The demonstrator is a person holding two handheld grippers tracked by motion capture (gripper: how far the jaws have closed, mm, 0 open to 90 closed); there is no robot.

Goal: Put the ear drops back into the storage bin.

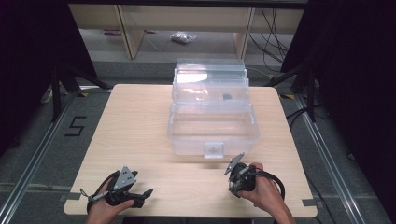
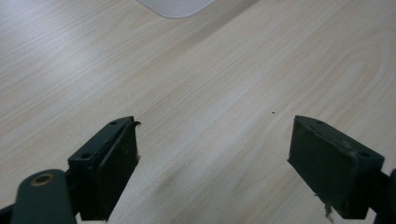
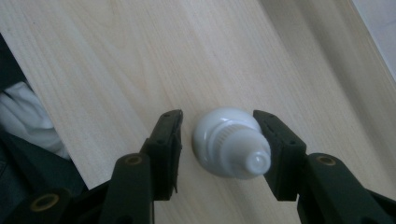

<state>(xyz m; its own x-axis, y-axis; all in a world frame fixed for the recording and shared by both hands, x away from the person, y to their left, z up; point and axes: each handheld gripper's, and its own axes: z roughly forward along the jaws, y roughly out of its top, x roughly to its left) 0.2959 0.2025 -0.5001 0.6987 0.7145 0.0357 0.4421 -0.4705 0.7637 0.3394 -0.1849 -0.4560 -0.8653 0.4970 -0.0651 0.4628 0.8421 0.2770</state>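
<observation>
A small white bottle [image 3: 231, 147] with a ribbed nozzle cap stands upright on the wooden table [image 1: 140, 135], seen from above in the right gripper view. My right gripper [image 3: 217, 135] brackets it: the right-hand jaw touches the bottle's side, while a narrow gap remains at the left-hand jaw. In the high view the right gripper [image 1: 237, 185] points down near the table's front right, just in front of the clear box. My left gripper [image 2: 212, 149] is open over bare wood, and in the high view the left gripper [image 1: 142, 195] lies at the front left.
A clear plastic storage box [image 1: 173, 135] with its lid tipped back stands at the table's middle and far side, a small dark item inside near the back. A corner of the box [image 2: 177, 5] shows in the left gripper view. Black stands flank the table.
</observation>
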